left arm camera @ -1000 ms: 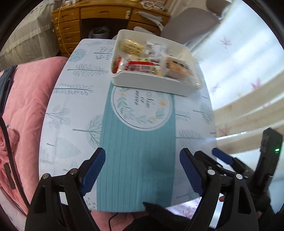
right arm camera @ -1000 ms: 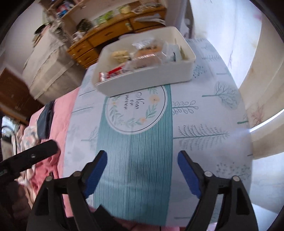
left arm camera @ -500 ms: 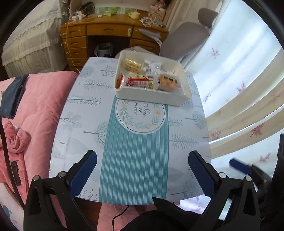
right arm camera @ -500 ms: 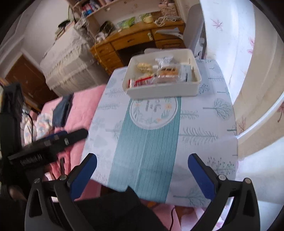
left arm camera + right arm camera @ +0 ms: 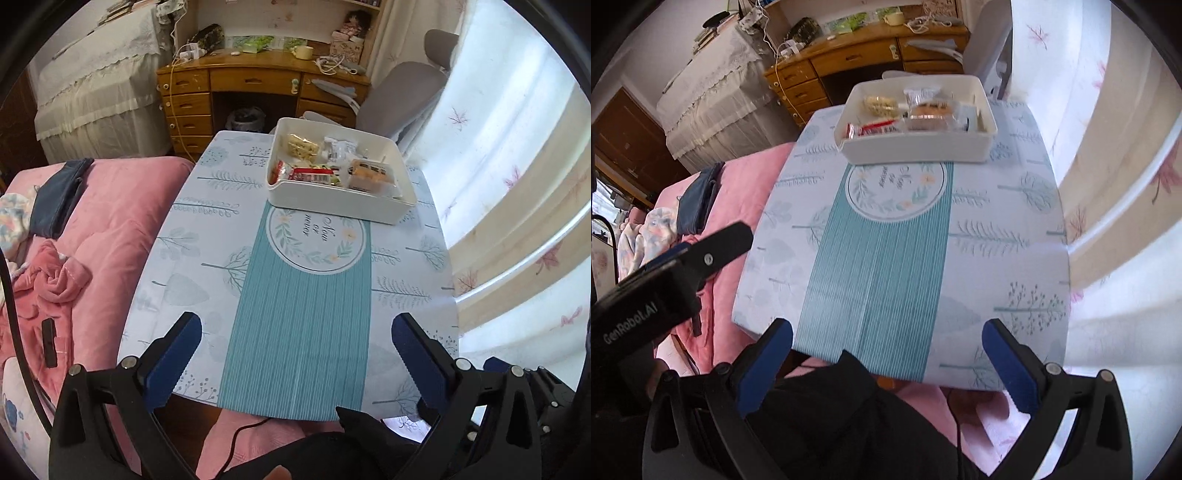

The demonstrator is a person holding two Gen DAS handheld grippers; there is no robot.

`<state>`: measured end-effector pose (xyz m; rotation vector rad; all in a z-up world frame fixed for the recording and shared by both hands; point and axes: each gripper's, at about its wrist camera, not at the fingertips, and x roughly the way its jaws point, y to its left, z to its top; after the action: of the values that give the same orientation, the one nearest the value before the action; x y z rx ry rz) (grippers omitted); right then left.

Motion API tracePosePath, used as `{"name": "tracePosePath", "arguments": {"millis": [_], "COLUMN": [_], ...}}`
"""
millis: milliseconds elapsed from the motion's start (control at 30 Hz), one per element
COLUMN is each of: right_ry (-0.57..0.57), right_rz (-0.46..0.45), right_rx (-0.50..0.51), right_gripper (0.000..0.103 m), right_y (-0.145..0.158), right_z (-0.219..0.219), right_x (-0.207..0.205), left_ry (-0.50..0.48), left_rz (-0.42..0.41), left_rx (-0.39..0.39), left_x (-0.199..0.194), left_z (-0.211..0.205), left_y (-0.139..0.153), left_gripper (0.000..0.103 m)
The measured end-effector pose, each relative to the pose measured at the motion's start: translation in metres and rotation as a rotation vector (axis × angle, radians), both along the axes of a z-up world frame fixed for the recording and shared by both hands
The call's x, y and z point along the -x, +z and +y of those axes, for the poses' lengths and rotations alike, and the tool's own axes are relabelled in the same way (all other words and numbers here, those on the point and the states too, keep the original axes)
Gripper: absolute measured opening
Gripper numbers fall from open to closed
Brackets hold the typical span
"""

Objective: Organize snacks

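Note:
A white rectangular bin (image 5: 334, 205) stands at the far end of the small table (image 5: 207, 266); it also shows in the right wrist view (image 5: 916, 153). It holds several wrapped snacks: a red packet (image 5: 308, 174), a pale cracker pack (image 5: 301, 146), an orange cake pack (image 5: 371, 175). My left gripper (image 5: 295, 345) is open and empty, above the table's near edge. My right gripper (image 5: 886, 349) is open and empty, held back past the near edge. The left gripper's body (image 5: 665, 269) shows in the right wrist view.
A pink quilted bed (image 5: 85, 236) lies left of the table with a dark blue cloth (image 5: 59, 195) on it. A wooden desk (image 5: 255, 92) and a grey chair (image 5: 399, 96) stand behind the table. Curtains (image 5: 509, 177) hang on the right.
Both grippers have pulled back and up from the table, so the bin looks smaller and farther. Both jaws have opened wider.

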<state>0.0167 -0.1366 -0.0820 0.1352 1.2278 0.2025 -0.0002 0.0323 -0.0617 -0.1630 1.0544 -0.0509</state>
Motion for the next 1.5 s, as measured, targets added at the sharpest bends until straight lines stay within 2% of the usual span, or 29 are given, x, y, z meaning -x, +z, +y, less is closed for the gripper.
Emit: {"name": "tracePosePath", "arguments": {"millis": [200, 467, 1500], "right_ry": [-0.021, -0.046, -0.039], "right_rz": [-0.029, -0.021, 0.021], "right_rx": [0.005, -0.014, -0.041], "right_gripper": [0.103, 0.103, 0.103], "right_y": [0.003, 0.001, -0.008], "right_z": [-0.004, -0.012, -0.022], "right_x": [0.012, 0.013, 0.002], "left_ry": [-0.012, -0.056, -0.072], "left_rz": [-0.010, 0.001, 0.024], "left_rx": [-0.029, -0.049, -0.055], "left_x": [0.002, -0.003, -0.004], "left_z": [-0.009, -0.025, -0.032], "left_y": [0.002, 0.000, -0.005], "left_gripper": [0.102, 0.102, 0.102]}}
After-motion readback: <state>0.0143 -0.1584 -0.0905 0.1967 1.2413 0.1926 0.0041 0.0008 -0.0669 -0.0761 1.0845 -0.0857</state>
